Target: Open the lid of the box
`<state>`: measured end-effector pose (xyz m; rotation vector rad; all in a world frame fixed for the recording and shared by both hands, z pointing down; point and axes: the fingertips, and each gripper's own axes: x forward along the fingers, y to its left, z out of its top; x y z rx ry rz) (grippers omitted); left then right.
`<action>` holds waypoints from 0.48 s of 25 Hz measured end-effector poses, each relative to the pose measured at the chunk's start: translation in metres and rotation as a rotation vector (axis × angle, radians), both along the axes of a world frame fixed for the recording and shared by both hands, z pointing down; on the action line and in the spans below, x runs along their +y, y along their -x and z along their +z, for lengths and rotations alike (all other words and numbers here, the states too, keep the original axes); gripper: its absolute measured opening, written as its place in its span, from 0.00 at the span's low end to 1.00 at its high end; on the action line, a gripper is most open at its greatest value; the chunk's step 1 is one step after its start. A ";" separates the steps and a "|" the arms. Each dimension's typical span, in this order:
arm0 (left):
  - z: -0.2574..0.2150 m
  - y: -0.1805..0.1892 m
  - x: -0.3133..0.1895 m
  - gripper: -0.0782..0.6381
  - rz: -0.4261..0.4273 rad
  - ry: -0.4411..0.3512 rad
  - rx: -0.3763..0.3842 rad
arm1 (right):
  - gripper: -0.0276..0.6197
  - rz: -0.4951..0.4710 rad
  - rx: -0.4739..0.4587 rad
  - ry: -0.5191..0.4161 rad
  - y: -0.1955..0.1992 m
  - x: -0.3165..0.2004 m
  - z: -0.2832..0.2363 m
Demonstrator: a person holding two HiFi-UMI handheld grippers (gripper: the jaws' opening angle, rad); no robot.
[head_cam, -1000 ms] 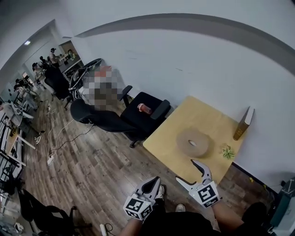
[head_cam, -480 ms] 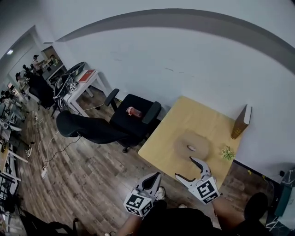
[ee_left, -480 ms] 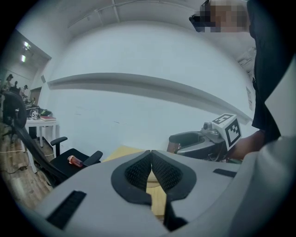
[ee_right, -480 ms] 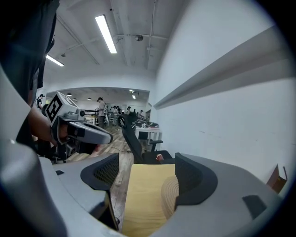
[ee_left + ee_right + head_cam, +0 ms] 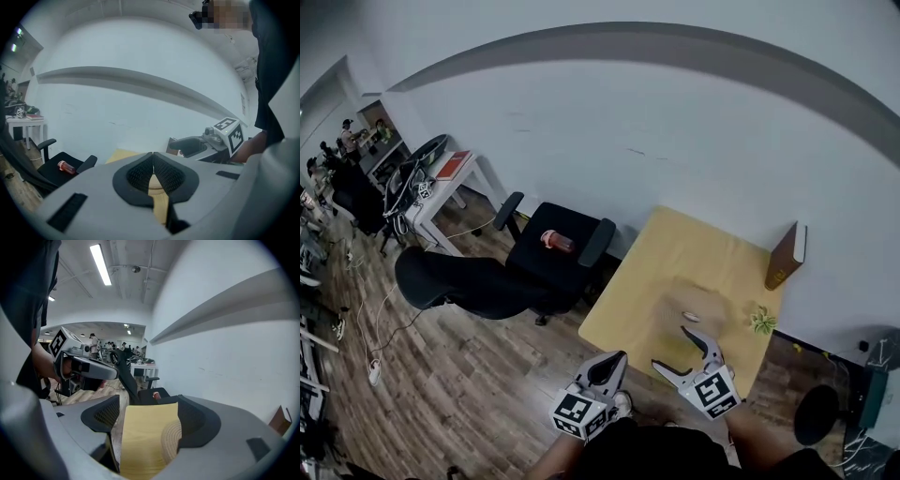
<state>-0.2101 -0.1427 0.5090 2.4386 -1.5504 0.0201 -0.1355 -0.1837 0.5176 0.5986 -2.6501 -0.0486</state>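
The left gripper fills the lower half of the frame. Its two dark ribbed pads meet at their tips, with nothing caught between them. Through the narrow slit below the tips, a strip of the wooden table shows, and its near corner also peeks out at about 8 o'clock from the pads. At 3 o'clock the right gripper reaches in, with its marker cube behind it. At 8 o'clock stands a black chair with an orange bottle lying on the seat. At 9 o'clock is a white desk. A white wall crossed by a grey band fills the background. A person's dark clothing is at 2 o'clock.
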 end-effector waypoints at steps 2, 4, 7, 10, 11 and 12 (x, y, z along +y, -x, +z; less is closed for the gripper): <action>0.000 0.005 -0.007 0.13 0.029 -0.005 0.008 | 0.65 0.032 0.012 0.004 0.003 -0.006 0.002; 0.000 0.010 -0.015 0.13 0.057 -0.010 0.014 | 0.65 0.066 0.024 0.013 0.005 -0.013 0.008; 0.003 0.023 -0.028 0.13 0.082 -0.012 0.021 | 0.64 0.121 0.044 0.047 0.010 -0.023 0.022; 0.005 0.038 -0.038 0.13 0.106 -0.013 0.018 | 0.64 0.169 0.074 0.080 0.013 -0.031 0.035; 0.005 0.043 -0.041 0.14 0.111 -0.015 0.016 | 0.64 0.181 0.087 0.086 0.013 -0.036 0.039; 0.007 0.049 -0.045 0.14 0.112 -0.016 0.017 | 0.64 0.190 0.100 0.090 0.012 -0.040 0.043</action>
